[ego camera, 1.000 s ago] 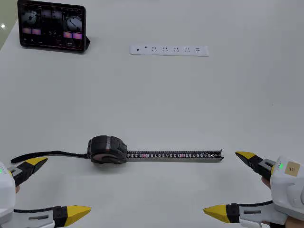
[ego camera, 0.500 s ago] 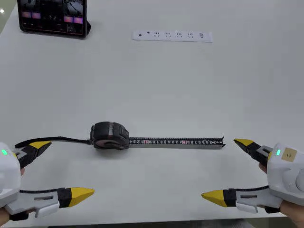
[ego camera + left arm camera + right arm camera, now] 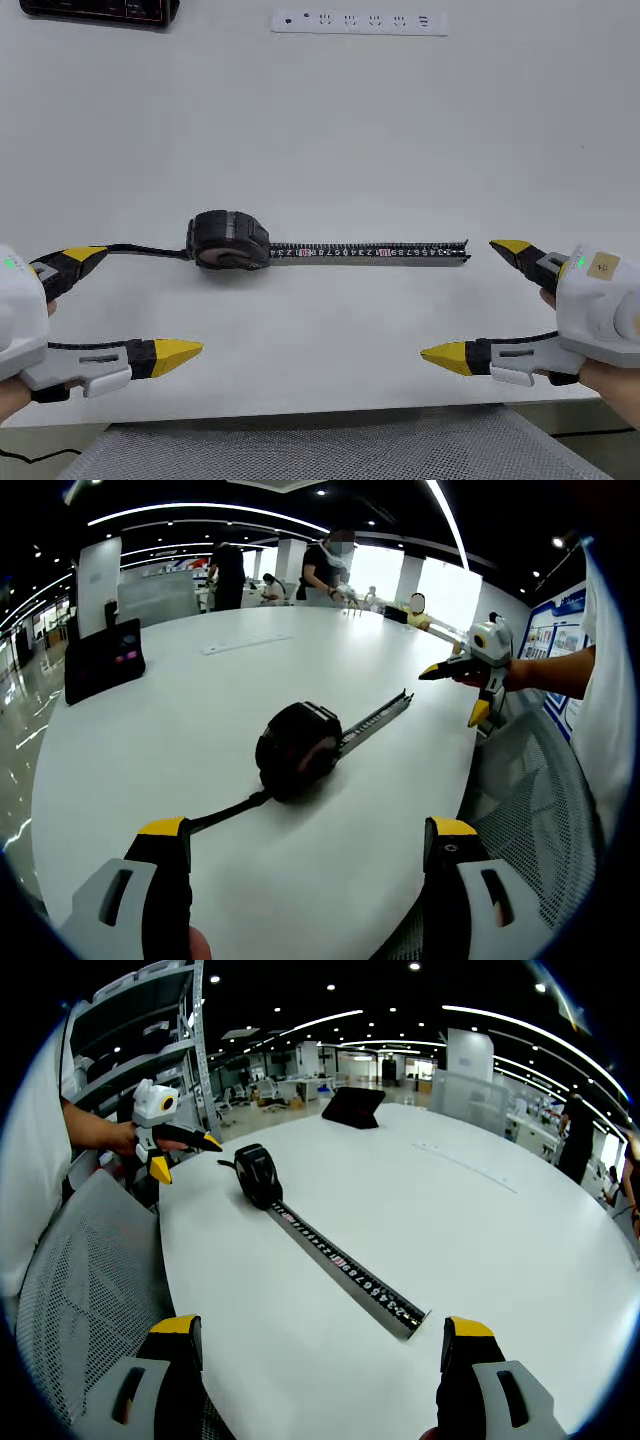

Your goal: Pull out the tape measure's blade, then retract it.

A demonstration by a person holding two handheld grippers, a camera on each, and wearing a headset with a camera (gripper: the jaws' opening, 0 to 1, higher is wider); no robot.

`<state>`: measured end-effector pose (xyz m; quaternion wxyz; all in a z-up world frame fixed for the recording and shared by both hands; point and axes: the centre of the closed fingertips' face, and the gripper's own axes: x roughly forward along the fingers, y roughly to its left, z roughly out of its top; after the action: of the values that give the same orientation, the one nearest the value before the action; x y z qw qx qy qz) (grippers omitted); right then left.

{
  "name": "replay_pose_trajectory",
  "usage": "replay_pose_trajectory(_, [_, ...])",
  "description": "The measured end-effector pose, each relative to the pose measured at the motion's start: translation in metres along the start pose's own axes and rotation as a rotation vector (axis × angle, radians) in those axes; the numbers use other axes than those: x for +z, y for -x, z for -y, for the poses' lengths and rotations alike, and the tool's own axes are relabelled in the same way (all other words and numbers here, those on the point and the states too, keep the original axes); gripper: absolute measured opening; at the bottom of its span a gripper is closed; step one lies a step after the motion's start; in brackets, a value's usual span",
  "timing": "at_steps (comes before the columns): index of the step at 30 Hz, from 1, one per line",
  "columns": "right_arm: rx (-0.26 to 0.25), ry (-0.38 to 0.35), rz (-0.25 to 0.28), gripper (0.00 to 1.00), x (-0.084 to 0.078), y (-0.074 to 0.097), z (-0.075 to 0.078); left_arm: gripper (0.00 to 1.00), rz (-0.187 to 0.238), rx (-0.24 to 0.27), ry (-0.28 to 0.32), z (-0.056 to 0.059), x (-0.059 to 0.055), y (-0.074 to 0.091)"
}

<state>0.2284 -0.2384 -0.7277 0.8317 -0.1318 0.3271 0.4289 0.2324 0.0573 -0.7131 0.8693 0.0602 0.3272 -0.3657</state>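
A black tape measure (image 3: 228, 240) lies on the white table, its case (image 3: 298, 748) left of centre. Its blade (image 3: 368, 251) is drawn out to the right, and the blade (image 3: 345, 1264) ends at a hook near my right gripper. A black wrist strap (image 3: 146, 249) trails left from the case. My left gripper (image 3: 128, 305) hovers open at the near left, level with the strap's end, holding nothing. My right gripper (image 3: 485, 302) hangs open at the near right, just past the blade's tip, also with nothing in it. In the left gripper view the left gripper (image 3: 305, 840) points at the case.
A white power strip (image 3: 358, 20) lies at the table's far side, and a dark tablet (image 3: 95, 9) stands at the far left. A grey mesh chair (image 3: 330, 448) sits under the table's near edge. People stand far behind in the left gripper view.
The head camera has tilted down, so the tablet and power strip slid toward the top. Both grippers have risen slightly and stay open. The tape measure has not moved.
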Motion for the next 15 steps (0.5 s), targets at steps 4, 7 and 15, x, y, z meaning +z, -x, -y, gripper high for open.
replay_pose_trajectory(4, [0.000,0.000,-0.001,0.99,-0.0006,-0.0001,0.0000,0.95,-0.001,-0.001,0.001,0.0001,-0.0008,0.0003])
replay_pose_trajectory(7, [0.000,0.000,-0.001,0.99,-0.0006,-0.0004,0.0003,0.95,-0.001,0.000,0.002,-0.0002,-0.0015,0.0006])
replay_pose_trajectory(15, [0.001,0.000,-0.002,0.99,-0.0012,-0.0009,-0.0003,0.95,-0.002,0.001,0.003,-0.0005,-0.0017,0.0004])
